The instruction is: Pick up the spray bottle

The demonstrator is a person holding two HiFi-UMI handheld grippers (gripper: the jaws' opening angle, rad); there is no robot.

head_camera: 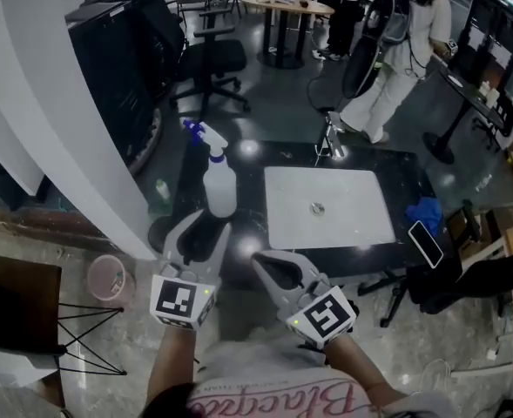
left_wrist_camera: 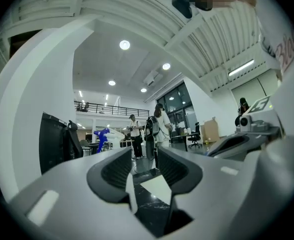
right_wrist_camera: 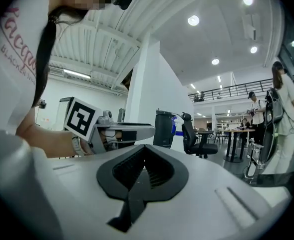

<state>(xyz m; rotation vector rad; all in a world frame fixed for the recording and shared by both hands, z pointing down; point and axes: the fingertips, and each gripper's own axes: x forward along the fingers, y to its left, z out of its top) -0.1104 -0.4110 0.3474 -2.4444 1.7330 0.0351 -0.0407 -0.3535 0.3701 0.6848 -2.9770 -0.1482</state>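
Observation:
A white spray bottle (head_camera: 220,181) with a blue trigger stands upright at the near left corner of the black table (head_camera: 395,171). My left gripper (head_camera: 201,225) hovers just in front of the bottle, a little below it in the head view, jaws open and empty. In the left gripper view the bottle (left_wrist_camera: 103,135) shows small, left of the left gripper (left_wrist_camera: 146,158). My right gripper (head_camera: 263,262) is beside the left one, off the table's near edge, with its jaws shut on nothing. In the right gripper view the bottle (right_wrist_camera: 178,133) stands far ahead of the right gripper (right_wrist_camera: 144,153).
A closed white laptop (head_camera: 326,205) lies mid-table, with a blue cloth (head_camera: 427,212) and a phone (head_camera: 426,244) at the right. A white pillar (head_camera: 47,111), a dark cabinet (head_camera: 117,68) and an office chair (head_camera: 211,59) stand to the left. A person (head_camera: 400,50) stands beyond the table.

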